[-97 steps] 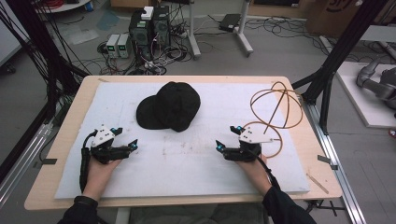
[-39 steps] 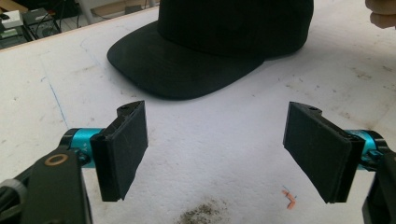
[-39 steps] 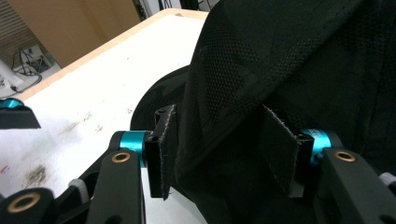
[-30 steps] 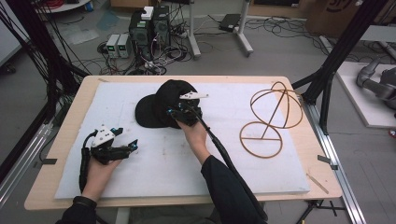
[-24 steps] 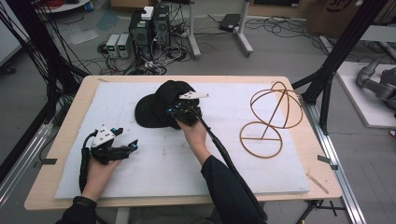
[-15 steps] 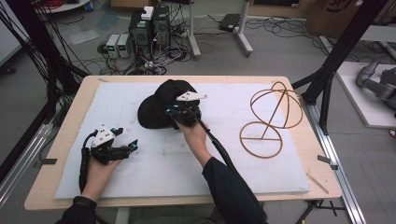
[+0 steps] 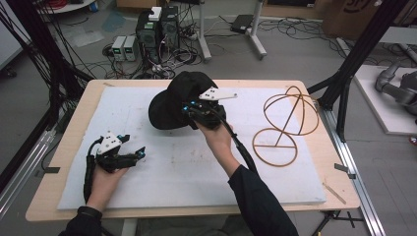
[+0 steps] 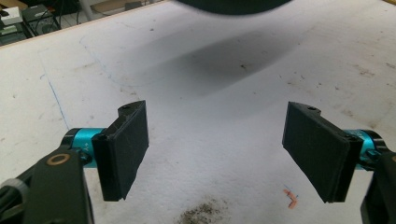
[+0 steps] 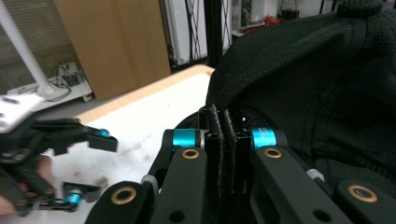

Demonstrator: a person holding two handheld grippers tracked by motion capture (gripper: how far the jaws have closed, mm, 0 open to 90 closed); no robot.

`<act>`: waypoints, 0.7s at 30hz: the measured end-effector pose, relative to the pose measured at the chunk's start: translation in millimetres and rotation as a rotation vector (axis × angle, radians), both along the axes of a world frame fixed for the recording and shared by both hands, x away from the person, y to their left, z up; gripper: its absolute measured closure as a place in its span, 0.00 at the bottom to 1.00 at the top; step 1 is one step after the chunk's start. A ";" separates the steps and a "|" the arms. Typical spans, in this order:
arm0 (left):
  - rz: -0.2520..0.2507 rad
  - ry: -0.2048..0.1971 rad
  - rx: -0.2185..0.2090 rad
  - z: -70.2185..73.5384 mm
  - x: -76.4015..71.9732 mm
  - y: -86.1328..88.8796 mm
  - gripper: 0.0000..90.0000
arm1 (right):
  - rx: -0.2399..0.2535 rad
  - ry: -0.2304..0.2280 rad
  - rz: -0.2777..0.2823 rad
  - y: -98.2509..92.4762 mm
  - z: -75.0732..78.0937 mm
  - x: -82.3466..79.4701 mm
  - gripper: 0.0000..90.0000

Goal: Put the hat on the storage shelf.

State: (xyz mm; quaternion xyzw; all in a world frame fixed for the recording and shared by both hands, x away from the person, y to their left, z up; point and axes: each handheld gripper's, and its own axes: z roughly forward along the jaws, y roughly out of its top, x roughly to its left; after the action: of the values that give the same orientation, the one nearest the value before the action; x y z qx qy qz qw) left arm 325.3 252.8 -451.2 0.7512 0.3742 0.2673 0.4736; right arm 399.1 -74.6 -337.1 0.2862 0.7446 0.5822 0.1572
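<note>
A black cap [image 7: 172,101] hangs tilted above the white mat [image 7: 196,172], its shadow on the mat below it. My right gripper [image 7: 191,109] is shut on the cap's lower edge at its right side. In the right gripper view the jaws [image 9: 222,123] stand pressed together on the fabric of the cap [image 9: 327,84]. My left gripper [image 7: 137,153] rests on the mat at the near left, open, with nothing between its pads [image 8: 123,149]. The cap's rim [image 8: 229,3] shows at the top of the left gripper view. The left gripper [image 9: 91,168] also appears far off in the right gripper view.
A brown wire hat frame [image 7: 285,123] stands on the mat's right side, with a flat ring at its base. The wooden table edge [image 7: 54,172] borders the mat. Dark uprights flank the table; cables and boxes lie on the floor beyond it.
The right gripper has risen with the cap in its jaws, so the cap has come up off the mat and tilted. The left hand has stayed where it was.
</note>
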 end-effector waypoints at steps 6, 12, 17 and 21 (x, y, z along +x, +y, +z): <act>0.000 0.007 -0.001 0.0 0.4 -0.3 0.26 | 0.028 -0.028 0.024 -11.5 22.5 -12.2 0.98; 0.002 0.014 0.009 0.1 1.3 -0.8 0.26 | 0.054 -0.064 0.050 -29.3 53.1 -27.1 0.98; 0.007 0.022 0.013 -0.2 2.3 -2.0 0.26 | 0.047 -0.119 0.044 -50.9 78.2 -40.3 0.98; 0.009 0.030 0.027 -0.2 3.1 -2.9 0.26 | 0.047 -0.153 0.035 -67.3 95.0 -48.9 0.98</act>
State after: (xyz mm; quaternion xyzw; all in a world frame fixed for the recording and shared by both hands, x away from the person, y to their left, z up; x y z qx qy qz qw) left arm 328.3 249.8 -451.4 0.7597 0.3810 0.2631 0.4566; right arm 350.2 -141.9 -242.0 0.2314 0.7214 0.6224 0.1967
